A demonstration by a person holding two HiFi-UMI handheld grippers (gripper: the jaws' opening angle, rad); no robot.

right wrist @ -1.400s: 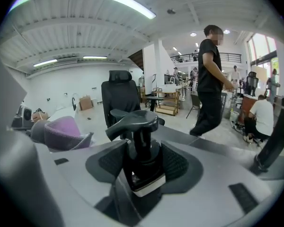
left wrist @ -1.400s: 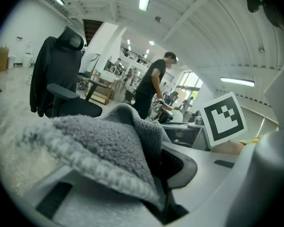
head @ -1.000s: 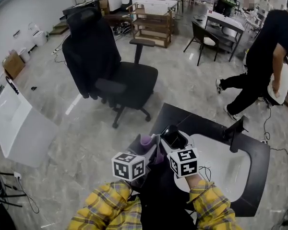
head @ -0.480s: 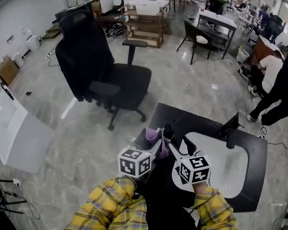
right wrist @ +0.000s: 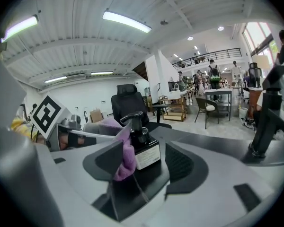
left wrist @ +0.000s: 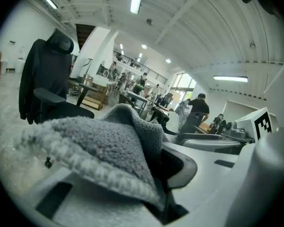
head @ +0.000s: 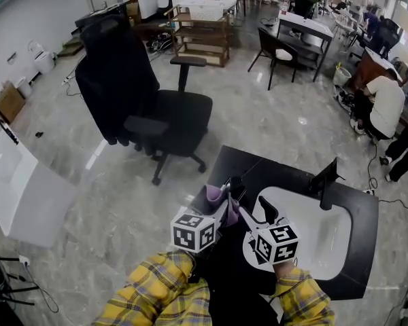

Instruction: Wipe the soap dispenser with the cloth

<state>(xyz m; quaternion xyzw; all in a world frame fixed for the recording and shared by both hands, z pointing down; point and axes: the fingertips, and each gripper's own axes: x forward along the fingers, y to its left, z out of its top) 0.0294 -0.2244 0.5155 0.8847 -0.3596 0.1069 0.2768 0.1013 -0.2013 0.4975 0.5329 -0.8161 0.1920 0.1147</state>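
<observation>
Lowest in the head view, the left gripper (left wrist: 151,174) has its jaws closed on a fold of the cloth (left wrist: 104,145), which bulges over the nearer jaw. Beside it, the right gripper (right wrist: 144,161) stands wide, one jaw on either side of the soap dispenser (right wrist: 142,143) without clamping it. A sliver of gap shows at the bottle's right, and the purple wad of cloth is squeezed between the bottle and the jaw at its left.

The dispenser stands just above the middle of the head view, on the black counter (head: 258,168) and close to its left edge, with the white sink basin (head: 313,229) to the right.

Since nothing pins the bottle, a firm sideways stroke could likely slide or tip it. Toward the frame's left it would go off the counter onto the floor (head: 122,202); toward the right, into the basin. Cloth dragged across the pump head (right wrist: 131,118) might press it and squirt soap. The wad could also snag on the right gripper's jaw and pull free of the left jaws.
</observation>
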